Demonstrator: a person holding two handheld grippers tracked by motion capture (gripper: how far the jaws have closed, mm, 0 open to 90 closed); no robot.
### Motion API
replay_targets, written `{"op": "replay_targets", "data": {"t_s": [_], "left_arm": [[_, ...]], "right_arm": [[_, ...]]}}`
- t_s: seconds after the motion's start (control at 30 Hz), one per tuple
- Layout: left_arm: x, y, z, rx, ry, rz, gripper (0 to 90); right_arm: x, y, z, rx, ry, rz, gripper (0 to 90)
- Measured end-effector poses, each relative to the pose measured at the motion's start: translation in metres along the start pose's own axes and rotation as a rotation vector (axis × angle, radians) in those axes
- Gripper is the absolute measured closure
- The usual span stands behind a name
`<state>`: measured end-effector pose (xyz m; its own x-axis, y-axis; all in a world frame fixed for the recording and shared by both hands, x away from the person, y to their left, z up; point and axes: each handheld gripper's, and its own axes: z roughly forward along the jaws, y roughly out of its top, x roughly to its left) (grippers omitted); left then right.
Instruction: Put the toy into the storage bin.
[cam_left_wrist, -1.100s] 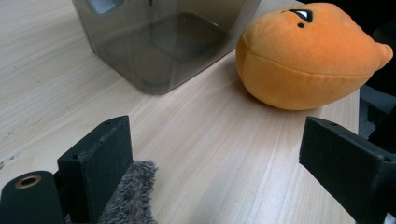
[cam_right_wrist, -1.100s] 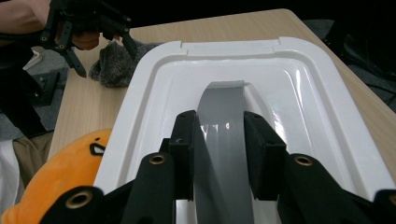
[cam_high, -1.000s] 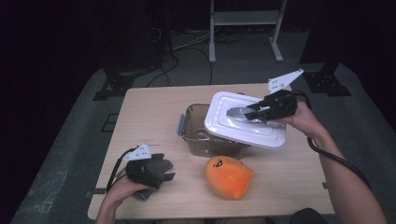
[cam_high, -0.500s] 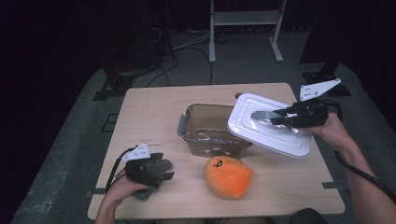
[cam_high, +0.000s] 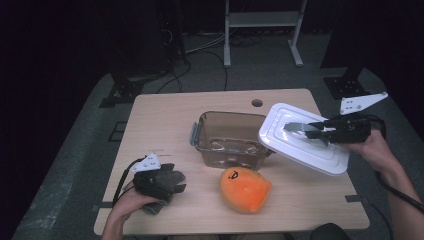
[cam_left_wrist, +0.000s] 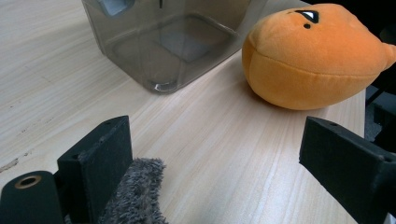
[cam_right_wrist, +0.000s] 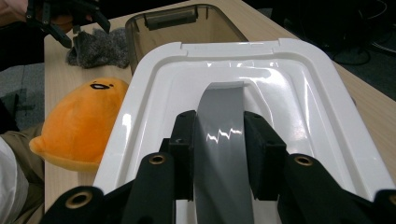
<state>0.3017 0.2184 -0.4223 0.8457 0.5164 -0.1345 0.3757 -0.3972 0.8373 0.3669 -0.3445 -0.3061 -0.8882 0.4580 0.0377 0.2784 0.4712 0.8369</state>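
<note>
A clear brownish container (cam_high: 230, 137) stands uncovered in the middle of the table. To its right hangs its white lid (cam_high: 300, 145), tilted, with my right gripper (cam_high: 305, 127) shut on the lid's grey handle (cam_right_wrist: 222, 107); the lid's left edge still overlaps the container's right rim. An orange plush toy (cam_high: 245, 188) lies in front of the container. At the front left my left gripper (cam_high: 167, 182) rests over a grey fuzzy cloth (cam_high: 172, 176). Its jaws stand wide open, and the cloth (cam_left_wrist: 137, 191) lies by the left jaw without being pinched.
The wooden table (cam_high: 165, 120) has a small round hole (cam_high: 257, 103) near its far edge. Dark floor, cables and a metal stand (cam_high: 260, 30) lie beyond the table. In the left gripper view the container (cam_left_wrist: 173, 42) and plush (cam_left_wrist: 317, 56) sit just ahead.
My right gripper has carried the lid to the right, off the top of the container, which now stands uncovered. The left gripper and the plush have not moved.
</note>
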Motion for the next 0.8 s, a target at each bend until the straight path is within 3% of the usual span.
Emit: {"op": "replay_targets", "data": {"t_s": [0.8], "left_arm": [[0.0,0.001,0.002,0.004,-0.003,0.0,8.8]], "right_arm": [[0.007,-0.054,-0.035,-0.042,-0.095,0.087,66.0]]}}
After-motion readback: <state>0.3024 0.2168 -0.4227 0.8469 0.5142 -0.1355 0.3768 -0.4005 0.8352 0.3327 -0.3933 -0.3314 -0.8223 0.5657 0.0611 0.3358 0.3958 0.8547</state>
